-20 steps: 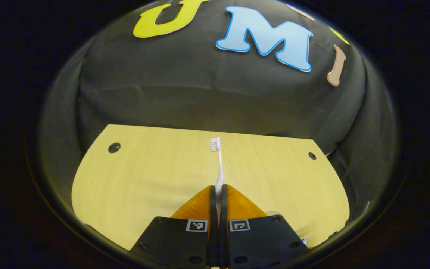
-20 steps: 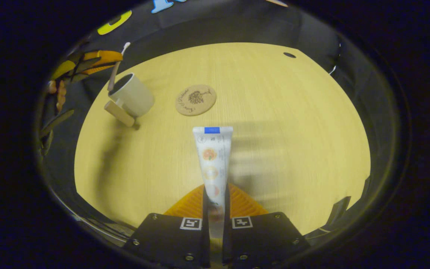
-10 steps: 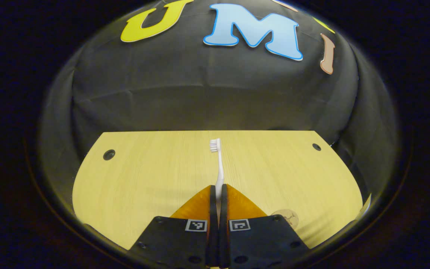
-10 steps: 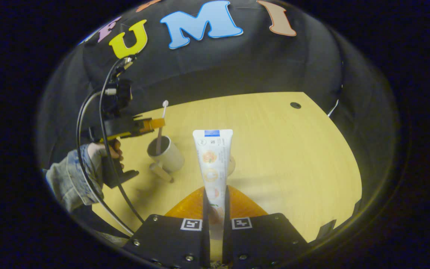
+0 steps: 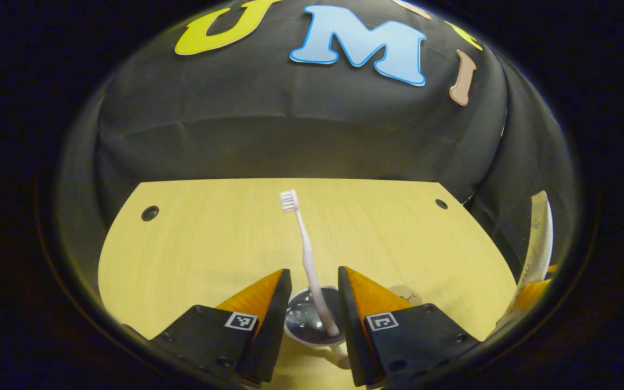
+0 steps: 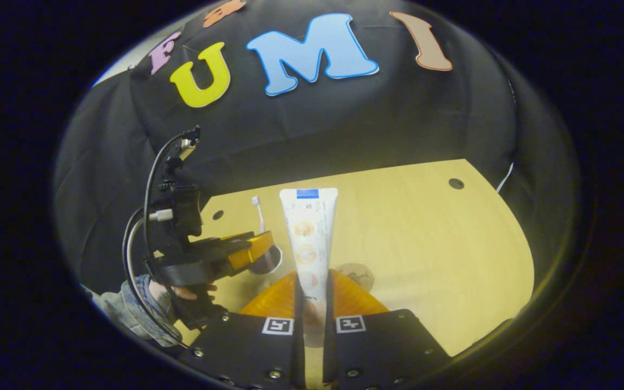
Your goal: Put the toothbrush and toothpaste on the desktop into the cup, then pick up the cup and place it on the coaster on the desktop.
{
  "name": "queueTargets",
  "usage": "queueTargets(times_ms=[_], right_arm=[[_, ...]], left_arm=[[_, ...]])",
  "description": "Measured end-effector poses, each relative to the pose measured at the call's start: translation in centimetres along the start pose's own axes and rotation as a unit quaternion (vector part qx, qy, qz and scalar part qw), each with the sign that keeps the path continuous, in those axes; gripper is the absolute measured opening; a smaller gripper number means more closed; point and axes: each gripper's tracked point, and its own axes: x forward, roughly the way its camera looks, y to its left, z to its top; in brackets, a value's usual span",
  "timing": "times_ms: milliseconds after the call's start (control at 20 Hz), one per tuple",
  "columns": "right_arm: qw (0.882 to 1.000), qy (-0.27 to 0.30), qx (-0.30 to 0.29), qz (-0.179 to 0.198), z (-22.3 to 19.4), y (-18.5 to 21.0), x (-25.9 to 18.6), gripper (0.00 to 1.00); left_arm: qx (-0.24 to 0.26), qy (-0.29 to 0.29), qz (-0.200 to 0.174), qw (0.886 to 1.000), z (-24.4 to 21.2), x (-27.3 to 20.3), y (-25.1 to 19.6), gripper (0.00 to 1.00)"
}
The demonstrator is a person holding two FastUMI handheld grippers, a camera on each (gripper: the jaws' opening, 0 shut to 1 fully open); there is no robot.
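The right gripper (image 6: pixel 312 303) has its jaws clenched on the white printed toothpaste tube (image 6: pixel 308 238). Beyond, the left gripper (image 5: pixel 312 303) hangs with jaws released around the white toothbrush (image 5: pixel 306 254), leaning inside the pale cup (image 5: pixel 312 325) on the wooden tabletop (image 5: pixel 193 244). Lowering the tube could knock the toothbrush or tip the cup.

Your left gripper (image 5: pixel 312 281) now stands with its fingers spread apart, where 0.5 s ago they pinched the toothbrush (image 5: pixel 305 254); the brush is free of them, its handle end down inside the cup (image 5: pixel 312 325) and its bristle head leaning left, no longer straight up; the cup has come into sight between your fingers; in the right gripper view your toothpaste (image 6: pixel 309 238) has swung closer to the left gripper (image 6: pixel 252 250), and the coaster (image 6: pixel 356 274) peeks out beside the tube.
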Motion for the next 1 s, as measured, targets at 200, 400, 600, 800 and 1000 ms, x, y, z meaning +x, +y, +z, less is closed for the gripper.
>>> queueTargets(times_ms=[200,400,600,800,1000], right_arm=[[1.0,0.006,-0.003,0.025,0.6,2.0,2.2,0.14],[0.998,-0.005,0.013,0.056,2.6,4.5,4.8,0.14],[0.995,-0.01,0.037,0.093,4.3,6.9,8.0,0.14],[0.993,-0.004,0.043,0.107,4.3,8.3,11.2,0.13],[0.995,0.005,0.025,0.096,3.5,8.7,14.8,0.14]], left_arm=[[-0.009,-0.002,0.0,1.0,-0.5,-3.0,1.8,0.58],[-0.028,-0.002,0.024,0.999,-1.8,-6.5,4.7,0.6],[-0.044,-0.005,0.049,0.998,-3.5,-11.1,8.1,0.59],[-0.059,-0.002,0.099,0.993,-6.1,-16.2,13.2,0.6],[-0.092,-0.005,0.152,0.984,-8.8,-21.3,17.7,0.6]])
